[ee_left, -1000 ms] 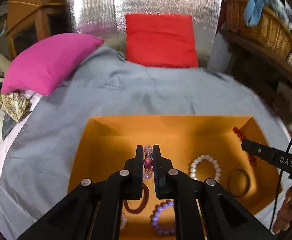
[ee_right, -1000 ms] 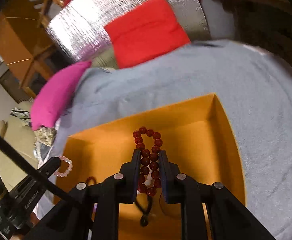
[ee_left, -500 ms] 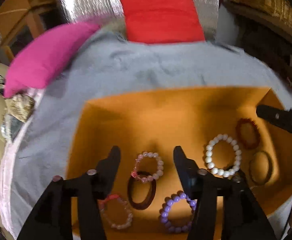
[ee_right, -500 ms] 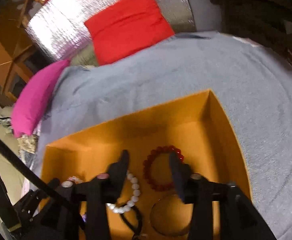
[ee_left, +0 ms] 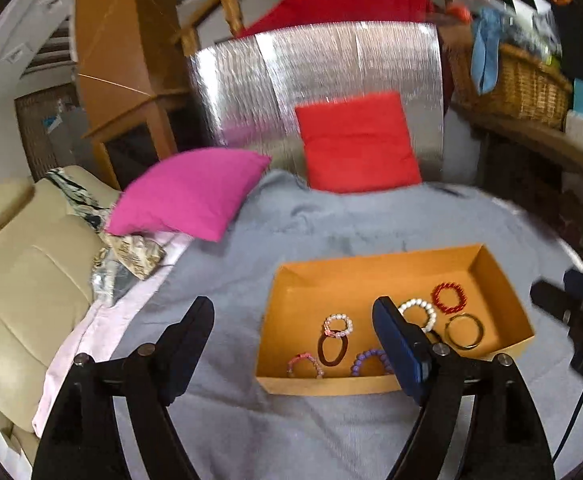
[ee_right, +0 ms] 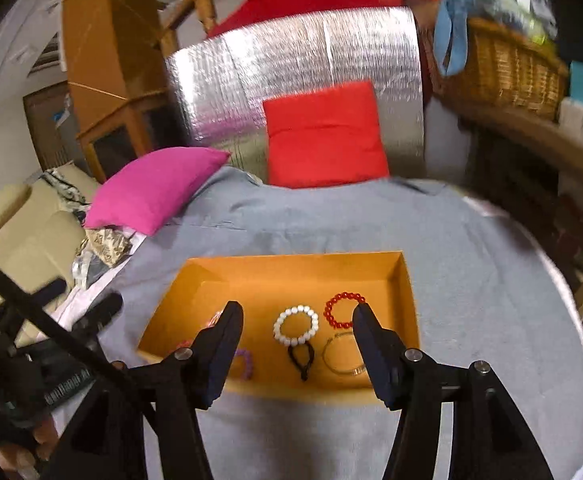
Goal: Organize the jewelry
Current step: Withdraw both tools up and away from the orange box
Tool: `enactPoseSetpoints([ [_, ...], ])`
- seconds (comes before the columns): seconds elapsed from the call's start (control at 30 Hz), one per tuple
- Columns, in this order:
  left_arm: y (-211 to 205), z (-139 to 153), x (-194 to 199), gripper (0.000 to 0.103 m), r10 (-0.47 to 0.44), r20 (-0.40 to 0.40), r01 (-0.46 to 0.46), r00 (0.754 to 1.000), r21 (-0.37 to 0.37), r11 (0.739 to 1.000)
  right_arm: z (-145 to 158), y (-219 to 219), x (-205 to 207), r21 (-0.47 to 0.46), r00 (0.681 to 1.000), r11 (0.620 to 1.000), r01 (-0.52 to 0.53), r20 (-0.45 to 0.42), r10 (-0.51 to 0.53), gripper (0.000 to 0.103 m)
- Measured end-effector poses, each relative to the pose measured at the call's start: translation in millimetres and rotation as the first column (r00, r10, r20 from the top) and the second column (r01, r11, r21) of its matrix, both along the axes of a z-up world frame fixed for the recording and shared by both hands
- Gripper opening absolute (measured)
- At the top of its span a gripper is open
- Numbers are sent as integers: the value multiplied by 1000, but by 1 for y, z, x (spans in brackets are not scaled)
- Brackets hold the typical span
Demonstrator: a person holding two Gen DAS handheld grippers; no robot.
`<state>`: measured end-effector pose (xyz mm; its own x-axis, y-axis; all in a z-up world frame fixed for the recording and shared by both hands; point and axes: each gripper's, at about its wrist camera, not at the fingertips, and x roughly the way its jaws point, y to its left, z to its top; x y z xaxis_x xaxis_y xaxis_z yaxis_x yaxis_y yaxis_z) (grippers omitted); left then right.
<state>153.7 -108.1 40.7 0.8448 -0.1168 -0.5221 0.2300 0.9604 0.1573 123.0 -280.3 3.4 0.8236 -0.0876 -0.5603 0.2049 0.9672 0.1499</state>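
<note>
An orange box (ee_left: 371,270) (ee_right: 291,266) lies on the grey blanket and holds several bracelets. In it lie a red bead bracelet (ee_left: 449,298) (ee_right: 343,310), a white pearl one (ee_left: 417,312) (ee_right: 296,325), a pale pink one (ee_left: 338,326), a purple one (ee_left: 369,362), a dark band (ee_left: 333,350) and a clear bangle (ee_left: 464,331) (ee_right: 341,354). My left gripper (ee_left: 293,320) is open and empty, raised back from the box. My right gripper (ee_right: 297,320) is open and empty above the box's near side.
A pink pillow (ee_left: 187,192) and a red pillow (ee_left: 357,142) lie at the blanket's far end before a silver foil panel (ee_left: 311,76). A beige sofa (ee_left: 15,264) is left. A wicker basket (ee_left: 511,80) sits on a shelf at right.
Both grippers opened and dropped their bracelets into the box, the pink one from the left and the red one from the right. Both then pulled up and back from the box.
</note>
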Motion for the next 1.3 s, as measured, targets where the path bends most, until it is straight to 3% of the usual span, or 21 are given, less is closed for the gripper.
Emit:
enactPoseSetpoints([
  [0.1, 14, 6, -19, 85, 18, 23, -17, 1000, -34, 999, 3, 11, -28, -2, 1000, 1000, 3, 14, -3, 62],
  [0.27, 24, 1, -26, 85, 42, 37, -41, 998, -27, 999, 0, 16, -49, -9, 999, 999, 40, 16, -40, 65],
  [0.9, 7, -25, -2, 85, 5, -1, -5, 1000, -11, 1000, -33, 14, -16, -1, 998, 998, 55, 10, -55, 65],
  [1.3, 6, -28, 1, 85, 17, -4, -17, 1000, -5, 1000, -33, 16, -15, -6, 998, 998, 56, 33, -56, 65],
])
